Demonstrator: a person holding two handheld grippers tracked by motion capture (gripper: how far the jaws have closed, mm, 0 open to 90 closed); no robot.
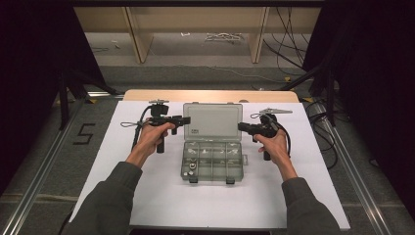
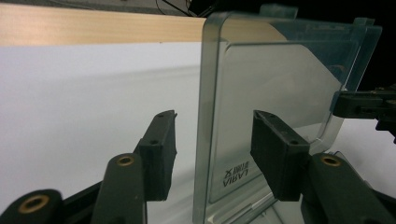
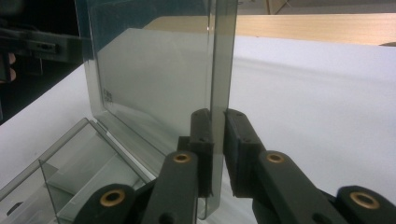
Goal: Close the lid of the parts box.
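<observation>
A clear grey compartment box (image 1: 213, 164) lies on the white sheet with its lid (image 1: 212, 121) raised upright. Small pale parts (image 1: 193, 167) sit in its left compartments. My left gripper (image 1: 186, 119) is at the lid's left edge. In the left gripper view it (image 2: 212, 121) is open, one jaw on each side of the lid (image 2: 275, 84) with gaps between. My right gripper (image 1: 240, 127) is at the lid's right edge. In the right gripper view it (image 3: 218, 114) is shut on the lid (image 3: 154, 70), above the open tray (image 3: 79, 163).
The white sheet (image 1: 147, 196) covers the table, with a wooden strip (image 1: 210, 95) showing at the far edge. Bare sheet lies to the left, right and front of the box. Cables (image 1: 288, 54) trail on the floor beyond, and a "5" mark (image 1: 84, 133) is at the left.
</observation>
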